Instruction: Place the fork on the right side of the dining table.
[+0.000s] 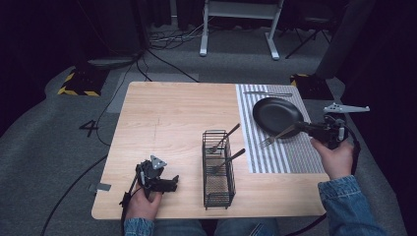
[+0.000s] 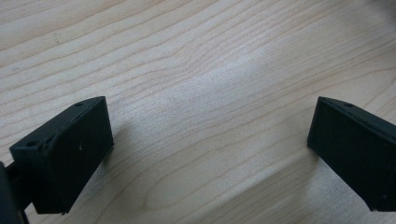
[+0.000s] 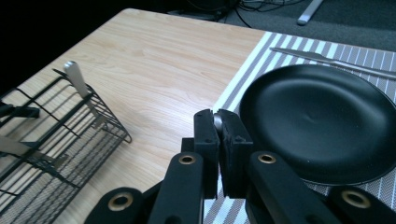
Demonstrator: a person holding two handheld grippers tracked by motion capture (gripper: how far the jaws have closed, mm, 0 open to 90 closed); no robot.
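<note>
Left claw (image 1: 169, 183) sits at the near left of the desk (image 1: 167, 113), held low over the wood by the left hand (image 1: 142, 201). Jaws spread wide; in the left gripper view bare wood grain lies between them, nothing gripped.

Wire basket (image 1: 218, 169), black, stands near the desk's front edge, just right of the left claw. Two forks (image 1: 223, 139) lean in it, handles pointing up and to the right.

Right hand (image 1: 337, 158) comes in at the desk's right edge and carries the right claw (image 1: 301, 128). Jaws pressed together on the handle end of a fork (image 1: 278, 135); in the right gripper view a sliver of metal shows between the pads. The fork points left from the claw, tines over the striped placemat (image 1: 275, 157), beside the near rim of the black plate (image 1: 278, 115). Whether the tines touch the mat I cannot tell.

The plate rests on the placemat at the right half of the desk. Beyond the plate, at the mat's far end, a knife (image 1: 268, 93) lies crosswise.
</note>
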